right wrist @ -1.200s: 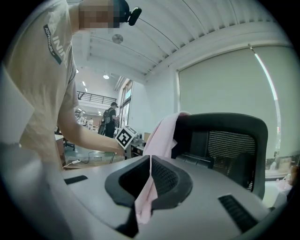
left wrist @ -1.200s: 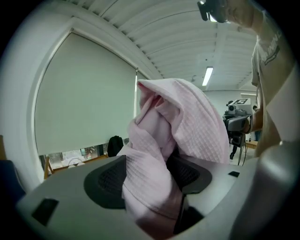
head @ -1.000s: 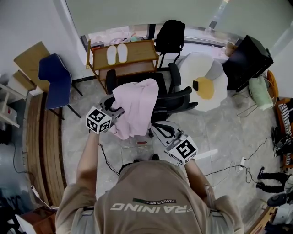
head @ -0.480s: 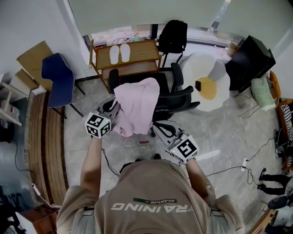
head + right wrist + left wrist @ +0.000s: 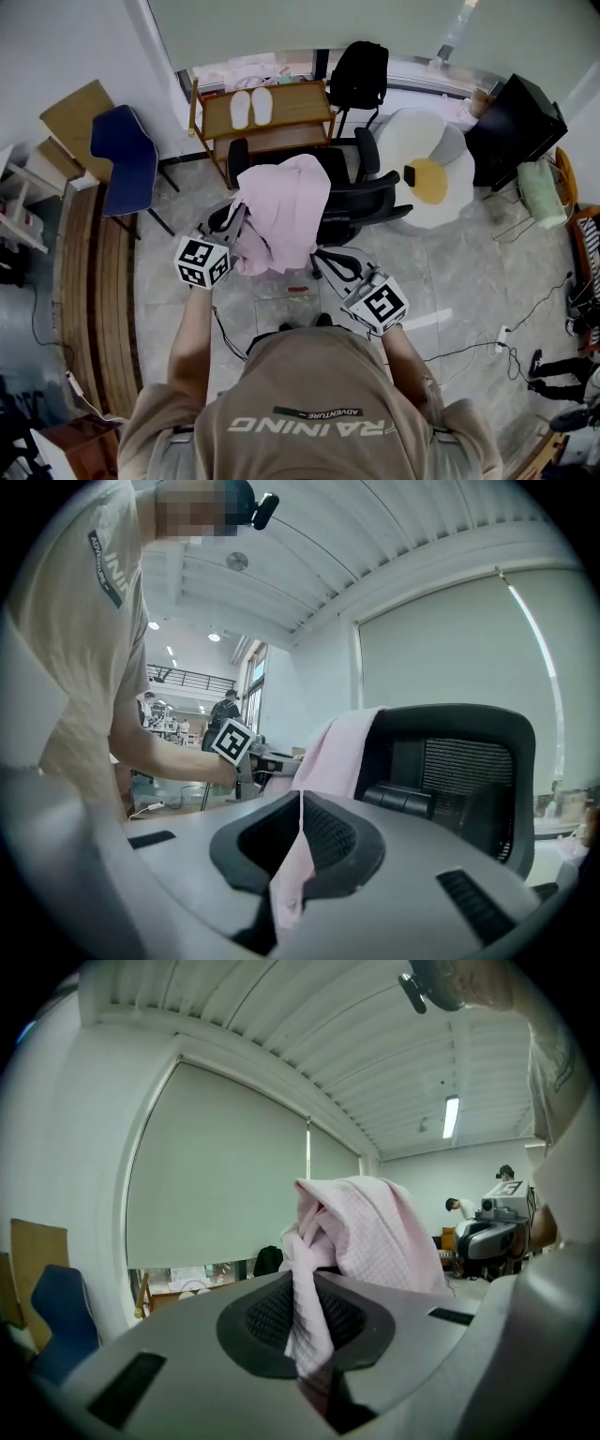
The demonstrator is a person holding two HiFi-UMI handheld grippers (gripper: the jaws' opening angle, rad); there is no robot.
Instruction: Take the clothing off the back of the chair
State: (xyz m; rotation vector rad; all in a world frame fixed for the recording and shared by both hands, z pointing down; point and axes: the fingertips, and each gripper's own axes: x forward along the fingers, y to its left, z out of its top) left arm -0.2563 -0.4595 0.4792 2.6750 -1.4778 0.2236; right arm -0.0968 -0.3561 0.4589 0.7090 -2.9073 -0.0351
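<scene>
A pink garment (image 5: pixel 286 211) hangs over the back of a black office chair (image 5: pixel 366 202). My left gripper (image 5: pixel 234 242) is at the garment's lower left edge. Its jaws have just been closing, and a bunched fold of the pink garment (image 5: pixel 370 1232) is pinched between them in the left gripper (image 5: pixel 306 1340) view. My right gripper (image 5: pixel 328 264) is by the lower right edge. In the right gripper (image 5: pixel 292 855) view it is shut on a strip of the pink garment (image 5: pixel 333 752), which runs up to the chair (image 5: pixel 459 761) back.
A blue chair (image 5: pixel 127 159) stands at the left and a wooden rack (image 5: pixel 291 108) with white slippers behind the office chair. An egg-shaped cushion (image 5: pixel 422 173) and a black case (image 5: pixel 511 117) lie to the right. Cables (image 5: pixel 469 349) trail over the floor.
The left gripper has closed on the garment's lower left edge and drawn back a little towards the person, bunching the cloth. The right gripper has stayed put.
</scene>
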